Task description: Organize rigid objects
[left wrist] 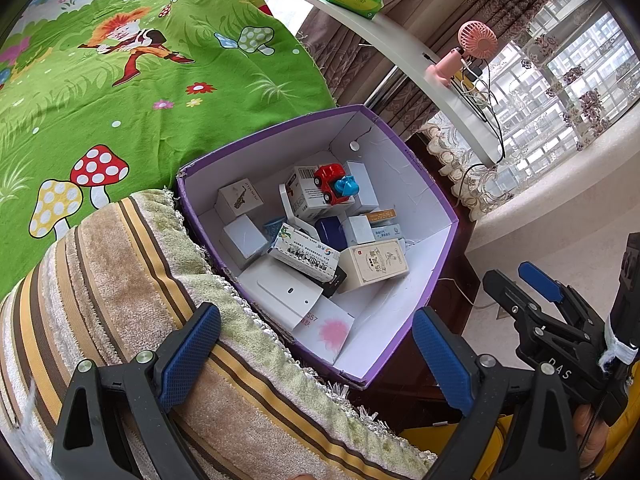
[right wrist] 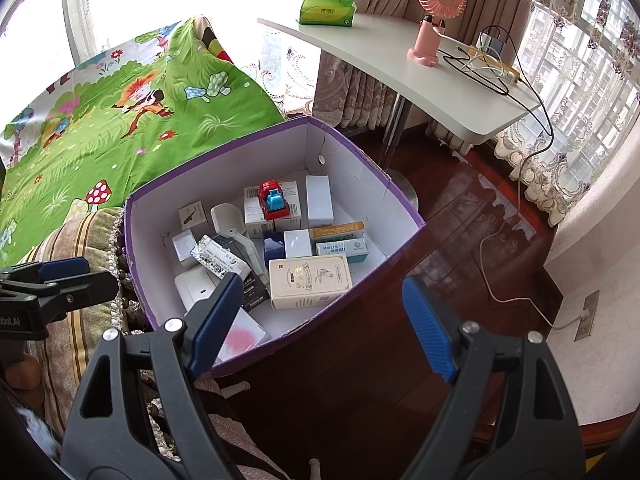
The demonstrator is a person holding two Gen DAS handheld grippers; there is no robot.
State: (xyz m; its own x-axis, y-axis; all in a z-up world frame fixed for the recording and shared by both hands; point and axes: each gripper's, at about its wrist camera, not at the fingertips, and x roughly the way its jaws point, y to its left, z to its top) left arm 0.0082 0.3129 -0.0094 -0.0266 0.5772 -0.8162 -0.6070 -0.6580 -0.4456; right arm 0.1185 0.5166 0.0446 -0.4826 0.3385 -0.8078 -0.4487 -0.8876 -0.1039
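Note:
A purple cardboard box with a white inside stands beside the bed; it also shows in the right wrist view. It holds several small cartons, among them a beige medicine box, and a red and blue toy car on top of a white carton. My left gripper is open and empty, above the box's near corner and the striped towel. My right gripper is open and empty, above the box's near wall. Each gripper shows at the edge of the other's view.
A striped towel lies over the bed edge beside the box. A green cartoon bedsheet covers the bed. A white side table holds a pink fan, a green tissue pack and cables. Dark wooden floor lies to the right.

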